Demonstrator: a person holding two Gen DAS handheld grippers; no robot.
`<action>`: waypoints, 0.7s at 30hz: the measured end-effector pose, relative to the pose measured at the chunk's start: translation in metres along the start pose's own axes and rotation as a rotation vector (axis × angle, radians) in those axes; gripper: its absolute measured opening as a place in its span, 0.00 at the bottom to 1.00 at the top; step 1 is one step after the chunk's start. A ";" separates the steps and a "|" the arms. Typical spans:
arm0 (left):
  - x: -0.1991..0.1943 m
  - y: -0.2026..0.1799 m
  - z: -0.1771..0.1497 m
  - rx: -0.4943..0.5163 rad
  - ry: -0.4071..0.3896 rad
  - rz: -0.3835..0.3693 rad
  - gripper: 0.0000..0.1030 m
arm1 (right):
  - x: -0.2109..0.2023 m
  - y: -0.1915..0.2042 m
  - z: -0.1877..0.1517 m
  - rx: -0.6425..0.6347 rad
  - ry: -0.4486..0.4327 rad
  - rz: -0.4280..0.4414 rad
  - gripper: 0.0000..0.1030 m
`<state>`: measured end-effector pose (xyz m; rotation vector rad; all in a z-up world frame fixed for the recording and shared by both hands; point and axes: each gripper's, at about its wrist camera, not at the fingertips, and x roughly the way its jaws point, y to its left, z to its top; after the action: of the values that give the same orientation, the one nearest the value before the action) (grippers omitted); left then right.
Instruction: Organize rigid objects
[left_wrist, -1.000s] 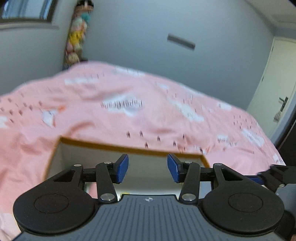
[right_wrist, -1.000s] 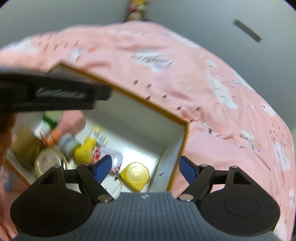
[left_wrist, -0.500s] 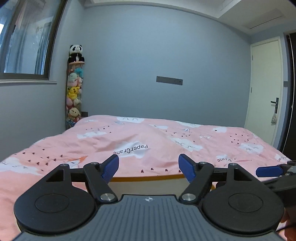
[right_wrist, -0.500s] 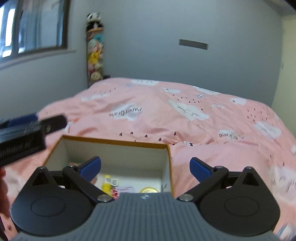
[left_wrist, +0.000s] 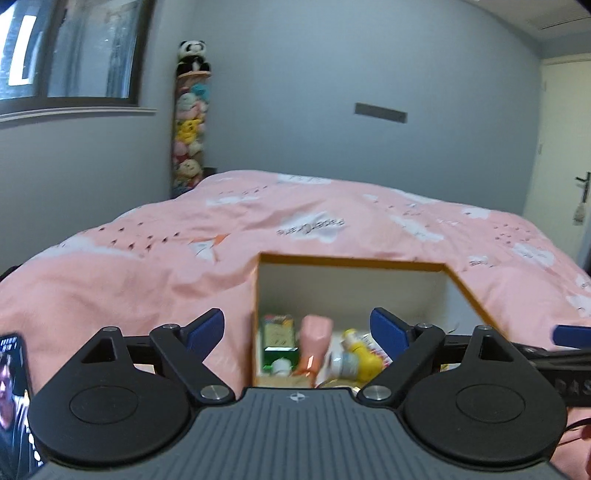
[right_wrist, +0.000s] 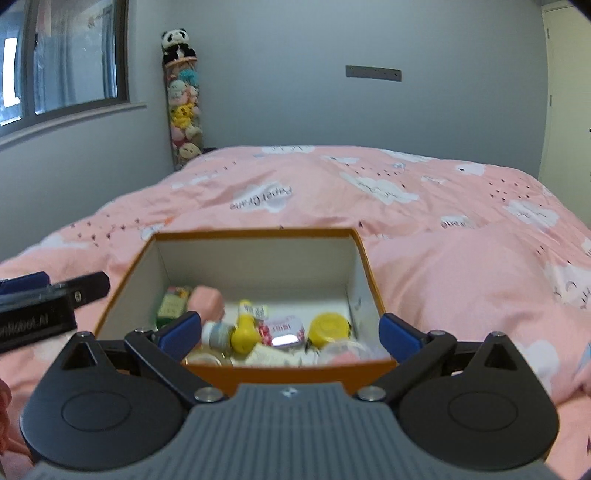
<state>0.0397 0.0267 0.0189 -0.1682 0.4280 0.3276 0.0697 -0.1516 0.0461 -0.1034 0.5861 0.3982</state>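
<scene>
The orange-rimmed box (right_wrist: 255, 236) sits on the pink bed cover (right_wrist: 461, 266), its small contents blurred. In the left wrist view the left gripper (left_wrist: 297, 328) hides the box's near edge; its jaws are opening, nothing between them. The right wrist view shows the whole box, with a yellow cap (right_wrist: 330, 328) by its right wall and a pink case (right_wrist: 207, 301) near its left wall. The right gripper (right_wrist: 290, 332) stands wide, empty. A second ago both views were tilted and closer over the box.
</scene>
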 end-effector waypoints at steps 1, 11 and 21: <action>0.000 0.000 -0.003 0.007 -0.001 0.008 1.00 | 0.000 0.001 -0.003 -0.005 0.003 -0.008 0.97; 0.008 -0.003 -0.027 0.036 0.088 0.019 1.00 | 0.017 -0.007 -0.017 0.027 0.037 -0.031 0.97; 0.012 -0.009 -0.036 0.068 0.140 0.002 1.00 | 0.032 -0.010 -0.023 0.046 0.087 -0.019 0.97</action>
<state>0.0398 0.0135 -0.0181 -0.1247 0.5770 0.3033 0.0860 -0.1547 0.0087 -0.0825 0.6796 0.3624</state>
